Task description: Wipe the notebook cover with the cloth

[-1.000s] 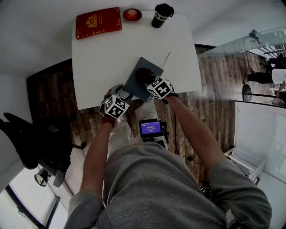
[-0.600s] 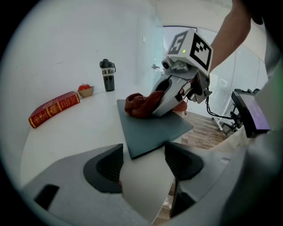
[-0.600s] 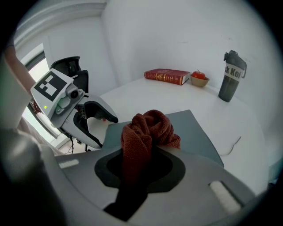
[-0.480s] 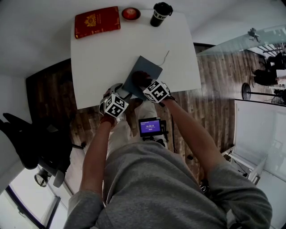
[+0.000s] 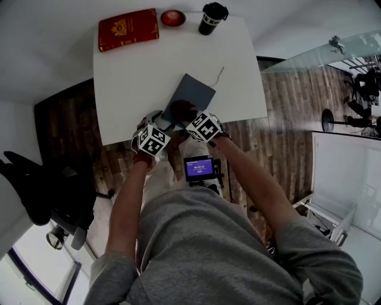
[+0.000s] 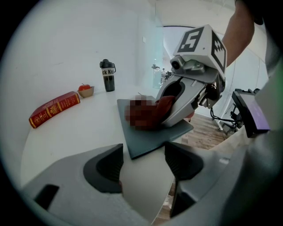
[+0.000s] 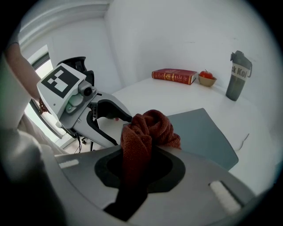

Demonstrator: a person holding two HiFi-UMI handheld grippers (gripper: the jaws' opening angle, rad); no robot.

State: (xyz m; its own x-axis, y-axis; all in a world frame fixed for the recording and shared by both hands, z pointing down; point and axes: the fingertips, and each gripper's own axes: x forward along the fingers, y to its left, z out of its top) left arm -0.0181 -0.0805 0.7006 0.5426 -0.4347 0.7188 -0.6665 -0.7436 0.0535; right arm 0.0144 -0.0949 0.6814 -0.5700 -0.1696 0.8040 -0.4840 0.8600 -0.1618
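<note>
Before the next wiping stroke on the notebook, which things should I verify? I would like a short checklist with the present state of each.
1. Right claw shut on the cloth: ok.
2. Cloth resting on the notebook cover: ok.
3. Cover ahead of the cloth bare: ok.
4. Left claw steadying the notebook: not ok; it is open and empty, just before the near corner.
5. Red book, bowl and cup far from the stroke: ok.
6. Cover clean: cannot tell.
</note>
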